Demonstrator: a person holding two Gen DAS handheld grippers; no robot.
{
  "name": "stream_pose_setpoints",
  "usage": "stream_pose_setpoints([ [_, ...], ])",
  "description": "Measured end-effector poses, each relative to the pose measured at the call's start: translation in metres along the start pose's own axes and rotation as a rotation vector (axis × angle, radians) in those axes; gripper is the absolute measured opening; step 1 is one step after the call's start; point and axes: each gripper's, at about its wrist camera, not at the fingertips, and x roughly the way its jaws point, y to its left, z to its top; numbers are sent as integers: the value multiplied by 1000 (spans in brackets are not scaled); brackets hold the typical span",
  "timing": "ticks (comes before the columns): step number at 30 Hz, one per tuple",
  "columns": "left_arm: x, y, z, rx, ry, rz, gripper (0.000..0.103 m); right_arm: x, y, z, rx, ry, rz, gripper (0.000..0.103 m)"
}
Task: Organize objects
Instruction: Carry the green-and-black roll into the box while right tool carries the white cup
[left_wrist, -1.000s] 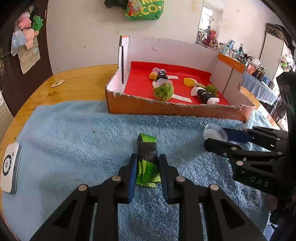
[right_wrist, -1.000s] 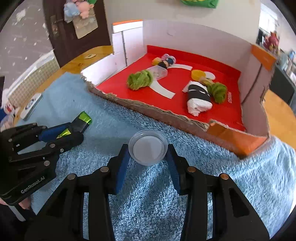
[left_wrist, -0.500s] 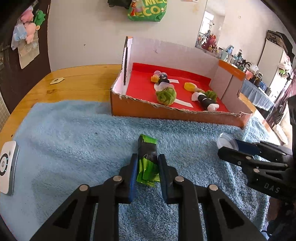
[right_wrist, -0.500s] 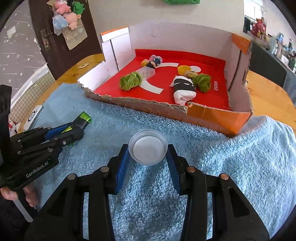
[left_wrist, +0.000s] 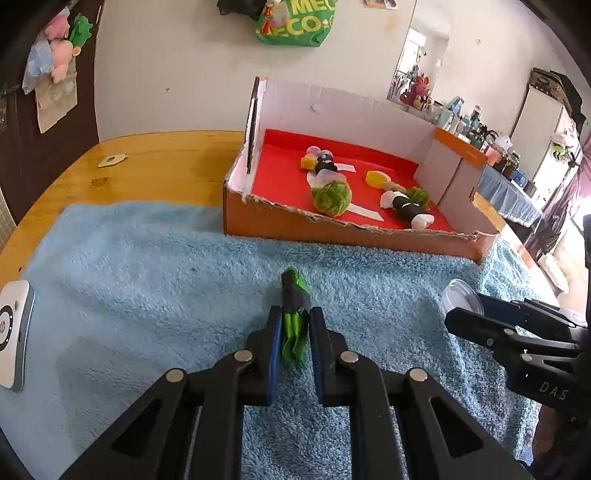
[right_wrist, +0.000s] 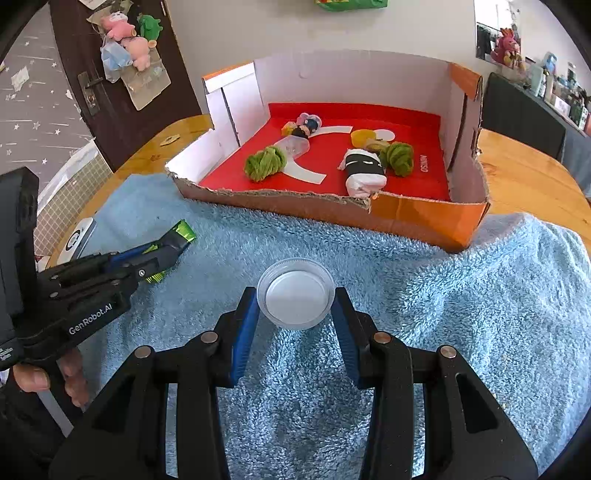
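At the bottom centre of the left wrist view, the left gripper (left_wrist: 293, 330) is clamping one green and black foil packet (left_wrist: 294, 317) between its two blue-padded fingers (left_wrist: 275, 343); the packet is sticking forward over the blue towel (left_wrist: 147, 280). At the bottom centre of the right wrist view, the right gripper (right_wrist: 295, 304) is squeezing one round clear plastic lid (right_wrist: 296, 293) from both sides, its rim touching both pads.

Filling the upper middle of both views, one open cardboard box (right_wrist: 424, 218) with a red floor is sitting on the far edge of the towel, on a wooden table (left_wrist: 147, 162). Inside it are lying two balls of green yarn (right_wrist: 265, 163) (right_wrist: 398, 158), one rolled black and white bundle (right_wrist: 362, 168), one yellow round piece (right_wrist: 362, 138), one small clear container (right_wrist: 293, 147) and one little doll figure (right_wrist: 304, 125) near the back wall. The bundle is touching the right-hand yarn ball; the container is lying just beside the left-hand one.

At the left edge of the left wrist view, one white flat device (left_wrist: 13, 334) is resting partly on the towel. Each gripper is showing at the side of the other's view, well apart.
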Motion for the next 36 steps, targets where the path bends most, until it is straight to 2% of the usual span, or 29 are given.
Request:
stream_pose_setpoints([
  [19, -24, -17, 5, 36, -48, -49, 13, -11, 8, 2, -10, -27, 24, 39],
  [28, -33, -27, 23, 51, -80, -91, 13, -20, 11, 11, -17, -50, 26, 39],
  [36, -31, -33, 49, 72, -105, -98, 13, -27, 10, 29, -22, -77, 19, 39],
])
